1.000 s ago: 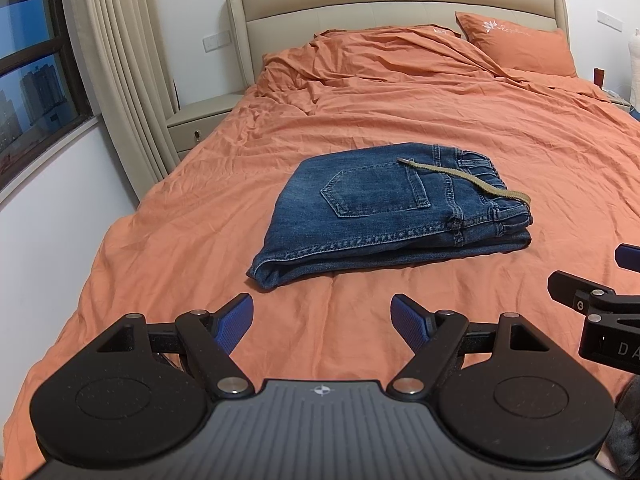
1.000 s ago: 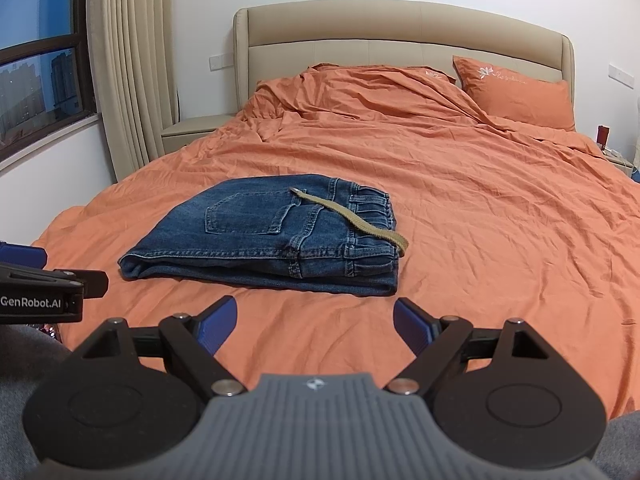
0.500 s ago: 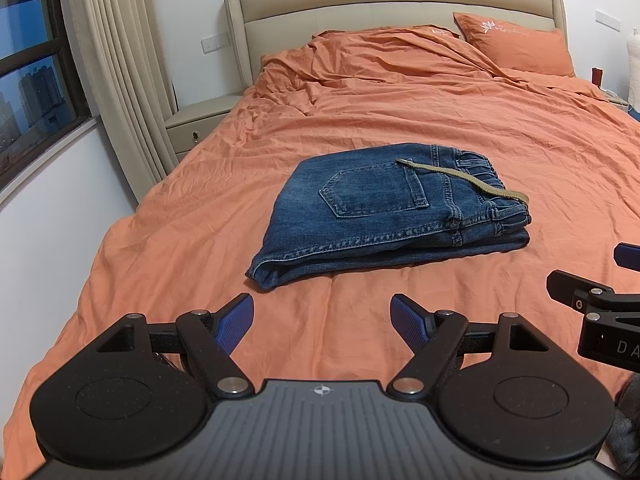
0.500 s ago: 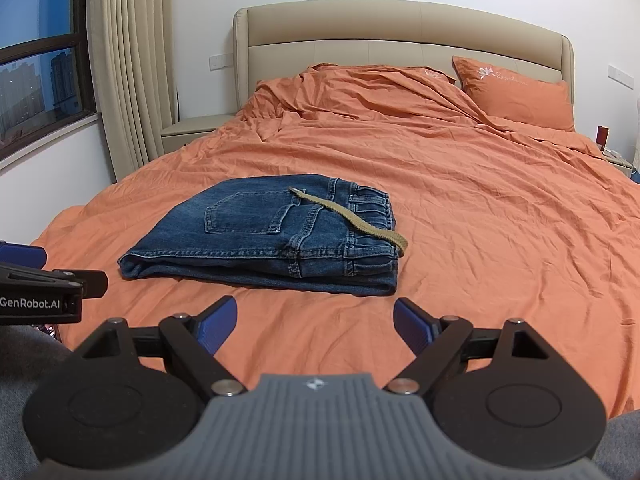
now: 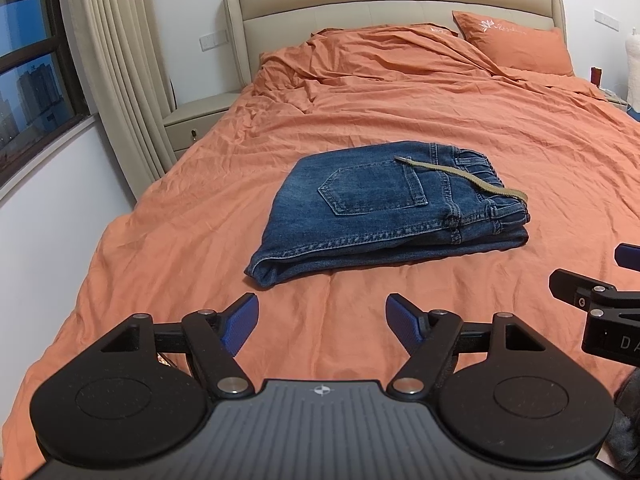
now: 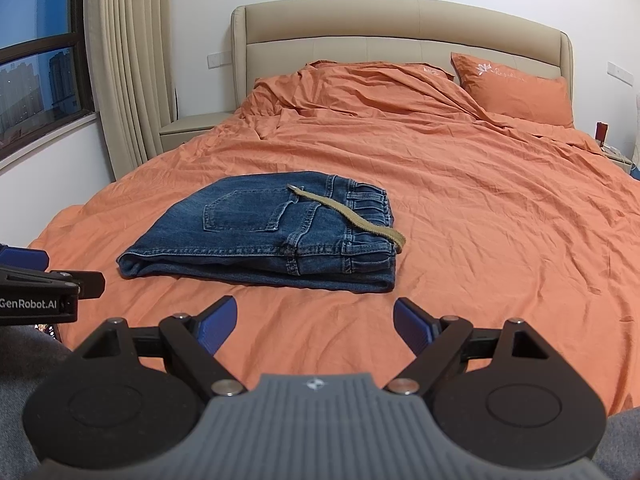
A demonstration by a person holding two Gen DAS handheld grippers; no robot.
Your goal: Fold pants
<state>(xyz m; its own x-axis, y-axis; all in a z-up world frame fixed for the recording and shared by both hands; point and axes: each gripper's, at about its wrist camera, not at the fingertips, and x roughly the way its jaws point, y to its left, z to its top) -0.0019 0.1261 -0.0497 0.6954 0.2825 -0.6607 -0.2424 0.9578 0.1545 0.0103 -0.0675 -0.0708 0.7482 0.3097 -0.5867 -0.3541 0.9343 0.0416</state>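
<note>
One pair of jeans [image 5: 384,204]: folded on your bed [image 5: 200,240], one strap [image 5: 460,172] on top.
Your two tools: left tool [image 5: 320,320] just narrowed slightly, empty; right tool [image 6: 316,322] agape, empty.

A: Light, both views: even indoor light, moderately bright; source not visible.
B: Window [image 6: 38,80]: dusk blue outside, far dimmer than the room.
A: Shadows: soft, a thin dark line under the folded jeans [image 5: 384,208].
B: Glare: none on the orange bedding [image 6: 500,216] (matte, creases crisp).
A: Distortion: fisheye bowing on the curtain [image 5: 120,68]; corners vignetted black.
</note>
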